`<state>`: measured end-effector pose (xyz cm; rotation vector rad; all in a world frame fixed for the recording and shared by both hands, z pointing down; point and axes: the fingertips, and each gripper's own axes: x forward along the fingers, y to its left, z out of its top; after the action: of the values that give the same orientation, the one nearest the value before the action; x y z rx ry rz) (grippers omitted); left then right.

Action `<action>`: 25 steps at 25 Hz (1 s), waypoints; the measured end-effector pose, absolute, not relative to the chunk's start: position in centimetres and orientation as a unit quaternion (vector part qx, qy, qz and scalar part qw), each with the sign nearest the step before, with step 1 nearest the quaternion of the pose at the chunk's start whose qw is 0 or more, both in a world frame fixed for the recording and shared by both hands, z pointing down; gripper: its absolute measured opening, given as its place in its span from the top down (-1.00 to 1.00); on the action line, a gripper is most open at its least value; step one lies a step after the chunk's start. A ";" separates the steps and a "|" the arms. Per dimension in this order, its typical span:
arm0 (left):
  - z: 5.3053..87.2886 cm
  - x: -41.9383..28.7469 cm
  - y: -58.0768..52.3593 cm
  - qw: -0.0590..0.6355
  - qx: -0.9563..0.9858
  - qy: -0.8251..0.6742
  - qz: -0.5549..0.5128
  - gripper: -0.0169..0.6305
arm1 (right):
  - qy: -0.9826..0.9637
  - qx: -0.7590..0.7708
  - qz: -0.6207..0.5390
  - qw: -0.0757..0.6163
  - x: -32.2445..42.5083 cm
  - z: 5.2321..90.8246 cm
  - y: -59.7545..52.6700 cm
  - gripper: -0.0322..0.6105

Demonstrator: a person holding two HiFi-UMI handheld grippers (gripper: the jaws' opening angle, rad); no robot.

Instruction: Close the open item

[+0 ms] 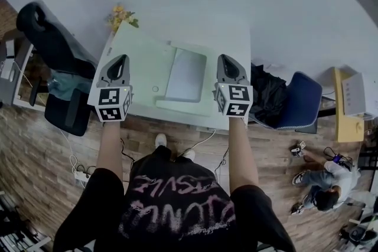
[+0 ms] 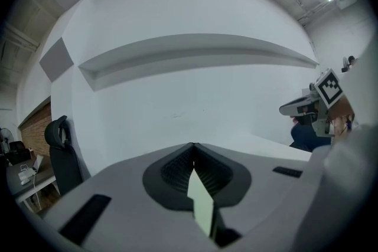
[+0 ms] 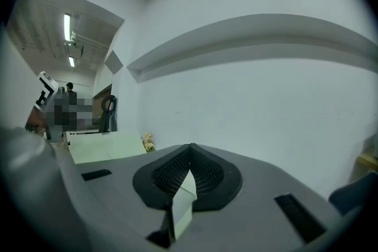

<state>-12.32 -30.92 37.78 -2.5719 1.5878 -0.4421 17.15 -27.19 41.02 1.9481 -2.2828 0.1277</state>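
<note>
A grey laptop (image 1: pixel 186 75) lies flat on the pale green table (image 1: pixel 139 62) with its lid down. My left gripper (image 1: pixel 118 65) hovers over the table's left side, left of the laptop. My right gripper (image 1: pixel 231 65) hovers at the laptop's right, over the table's right edge. Both are shut with nothing between the jaws. In the left gripper view the left gripper (image 2: pixel 193 146) points at the white wall, and the right gripper's marker cube (image 2: pixel 328 87) shows at the far right. The right gripper (image 3: pixel 190 147) in its own view also faces the wall, with the table (image 3: pixel 100 147) at its left.
A black office chair (image 1: pixel 53 44) stands left of the table. Yellow flowers (image 1: pixel 121 16) sit at the table's far left corner. A blue chair (image 1: pixel 301 100) with a black bag (image 1: pixel 267 94) stands at the right. A person (image 1: pixel 325 183) sits on the wooden floor. Cables and a power strip (image 1: pixel 80 174) lie below.
</note>
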 end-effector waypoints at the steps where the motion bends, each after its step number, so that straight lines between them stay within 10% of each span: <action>1: 37.9 -12.6 -31.2 0.044 -0.842 0.517 -0.146 0.94 | -0.758 0.647 0.043 0.070 16.7 41.0 -27.5 0.87; 25: 41.7 -24.3 -36.8 -0.016 -0.821 0.541 -0.182 0.92 | -0.806 0.580 0.052 0.108 3.6 44.1 -35.2 0.87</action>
<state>-24.31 -36.83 41.74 -2.6052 1.7164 -0.5764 3.62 -35.22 44.10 1.7071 -2.3706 0.1537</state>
